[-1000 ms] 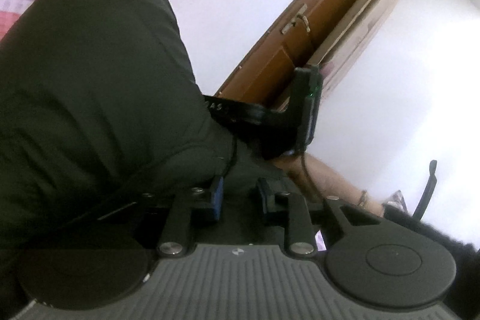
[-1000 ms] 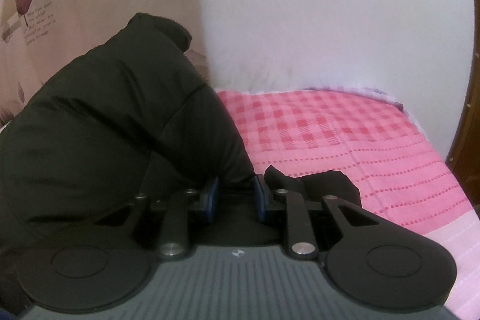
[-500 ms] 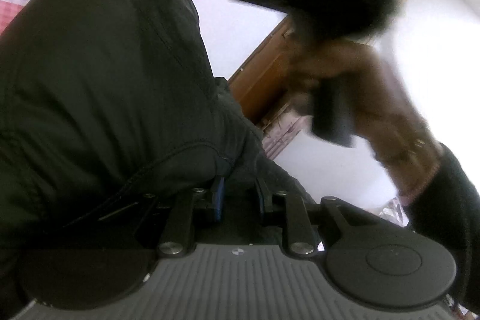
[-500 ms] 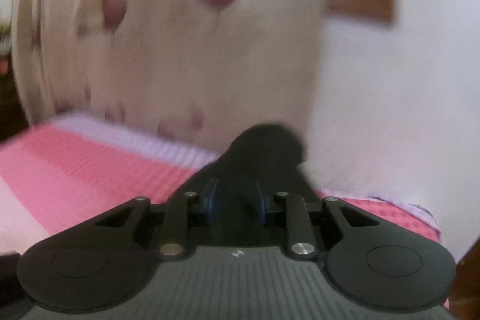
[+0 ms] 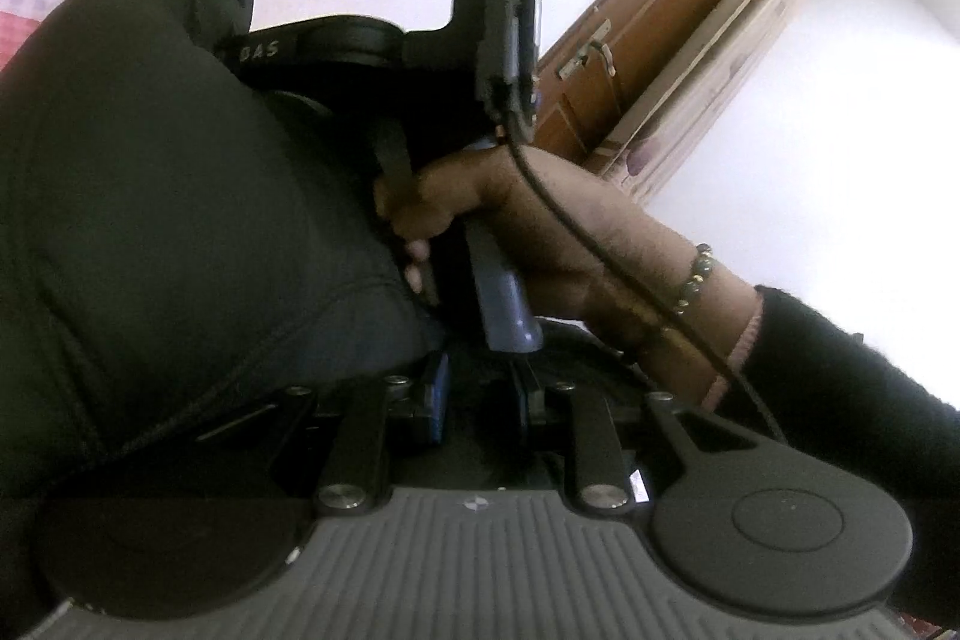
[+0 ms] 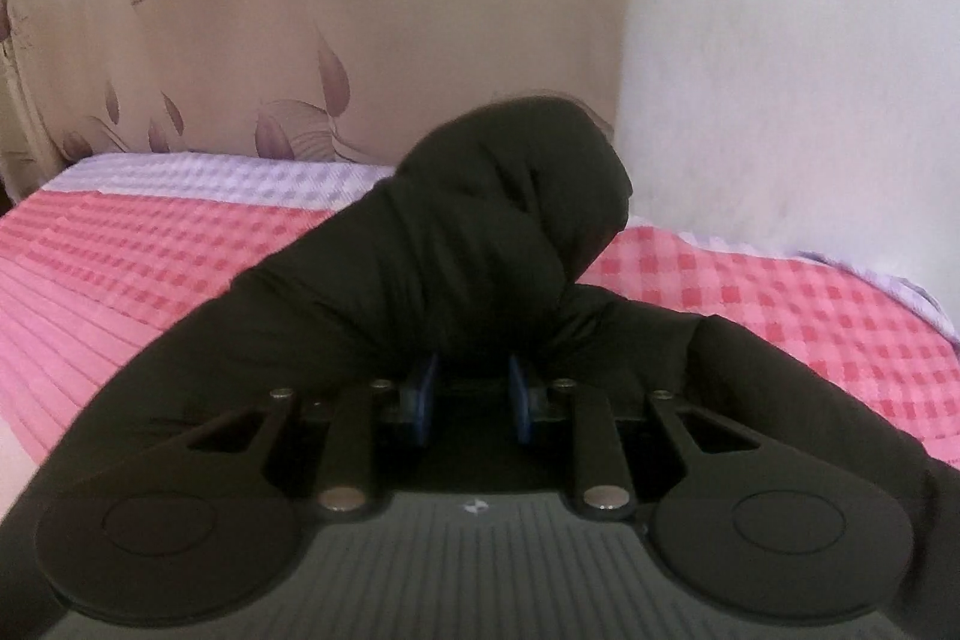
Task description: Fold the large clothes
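Observation:
A large dark padded jacket (image 5: 156, 220) fills the left of the left wrist view; my left gripper (image 5: 477, 394) is shut on its fabric. In the right wrist view the same jacket (image 6: 480, 256) bulges up over the pink checked bed (image 6: 150, 268), and my right gripper (image 6: 474, 394) is shut on a fold of it. The right gripper's body (image 5: 492, 40) and the hand holding it (image 5: 516, 232) show in the left wrist view, close in front of the left gripper.
A brown wooden door (image 5: 648, 40) with a latch stands against a white wall in the left wrist view. A beige curtain with leaf prints (image 6: 300, 10) and a white wall (image 6: 780, 70) stand behind the bed.
The right gripper swung fast with the jacket and now sits close in front of the left gripper. The jacket is bunched up over the bed. Both grippers kept their hold.

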